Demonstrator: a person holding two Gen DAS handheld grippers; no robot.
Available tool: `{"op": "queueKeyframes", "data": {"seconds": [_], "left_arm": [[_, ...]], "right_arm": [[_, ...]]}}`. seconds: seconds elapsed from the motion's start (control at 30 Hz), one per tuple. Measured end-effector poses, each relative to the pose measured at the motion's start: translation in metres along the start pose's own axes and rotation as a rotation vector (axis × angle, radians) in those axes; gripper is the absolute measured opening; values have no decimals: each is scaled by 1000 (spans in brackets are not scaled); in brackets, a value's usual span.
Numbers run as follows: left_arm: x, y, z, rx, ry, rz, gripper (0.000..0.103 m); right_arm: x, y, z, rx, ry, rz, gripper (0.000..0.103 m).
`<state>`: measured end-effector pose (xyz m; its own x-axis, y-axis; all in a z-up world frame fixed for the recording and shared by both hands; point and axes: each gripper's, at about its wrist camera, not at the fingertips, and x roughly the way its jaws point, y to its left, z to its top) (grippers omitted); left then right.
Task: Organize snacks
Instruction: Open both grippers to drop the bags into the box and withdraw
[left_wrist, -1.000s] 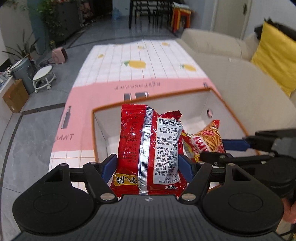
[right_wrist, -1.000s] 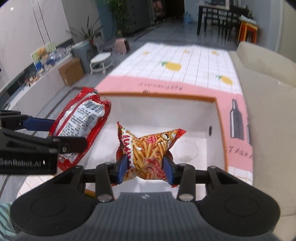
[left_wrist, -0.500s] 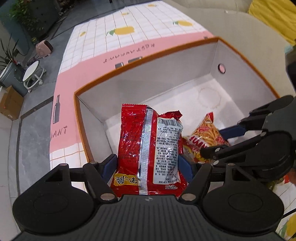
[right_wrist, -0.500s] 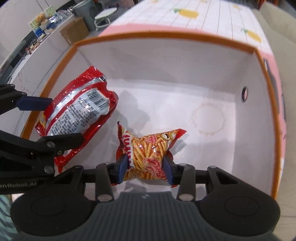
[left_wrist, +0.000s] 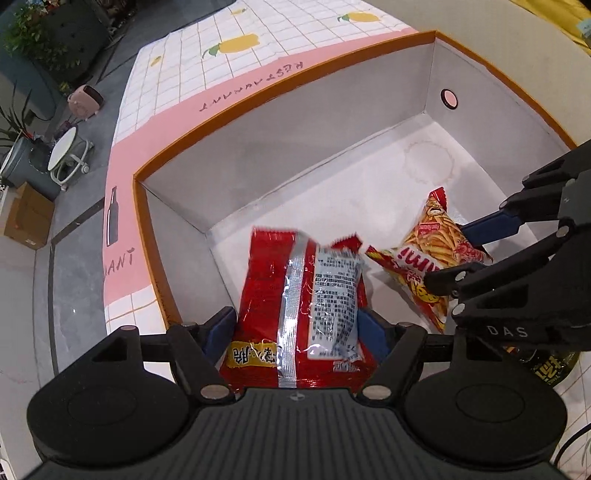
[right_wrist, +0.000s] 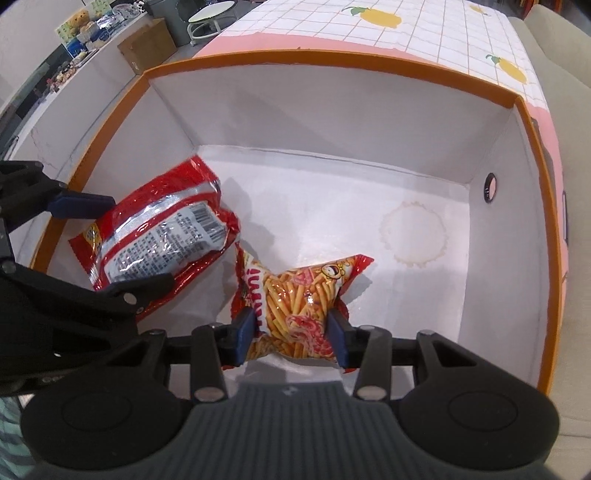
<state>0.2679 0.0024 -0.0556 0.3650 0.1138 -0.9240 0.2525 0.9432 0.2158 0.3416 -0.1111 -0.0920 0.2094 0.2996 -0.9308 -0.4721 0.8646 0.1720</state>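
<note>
Both grippers are reaching steeply down into the white-lined box with the orange rim (right_wrist: 110, 110), which is sitting on a worktop covered by a pink and white lemon-print cloth (left_wrist: 258, 48).

The red snack packet (left_wrist: 299, 310) is lying with its long axis running along the left gripper's (left_wrist: 299, 325) fingers, its silver back seam and printed label facing up and its far, crimped end pointing toward the box's far wall. In the right wrist view the same red snack packet (right_wrist: 159, 240) is slanting across the near left part of the box, its barcode end toward the middle and looking close to the floor, though contact cannot be told. The left gripper's jaws are opening, with the packet between the blue pads; the pads are sitting just beside the packet's edges, and a small gap is showing on the left side.

The fries-print snack bag (right_wrist: 299, 306) is hanging crosswise to the right gripper's (right_wrist: 291, 332) fingers, its long axis running left to right, one crimped end pointing up toward the right wall and the other toward the red packet. The right gripper is pinching it at its waist, where the film is squeezed narrow. The bag is over the box's middle, just beside the red packet.
</note>
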Motion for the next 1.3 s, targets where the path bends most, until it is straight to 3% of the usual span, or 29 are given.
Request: {"op": "queueKeyframes", "data": {"seconds": [0.47, 0.9, 1.3], "left_arm": [[-46, 9, -13, -25, -93, 21, 89], [-123, 8, -46, -147, -304, 30, 89], [-168, -13, -111, -272, -519, -18, 89]], "right_arm": [[-29, 11, -4, -12, -54, -30, 68], [-104, 30, -36, 6, -213, -72, 70], [-160, 56, -117, 70, -422, -119, 70]]}}
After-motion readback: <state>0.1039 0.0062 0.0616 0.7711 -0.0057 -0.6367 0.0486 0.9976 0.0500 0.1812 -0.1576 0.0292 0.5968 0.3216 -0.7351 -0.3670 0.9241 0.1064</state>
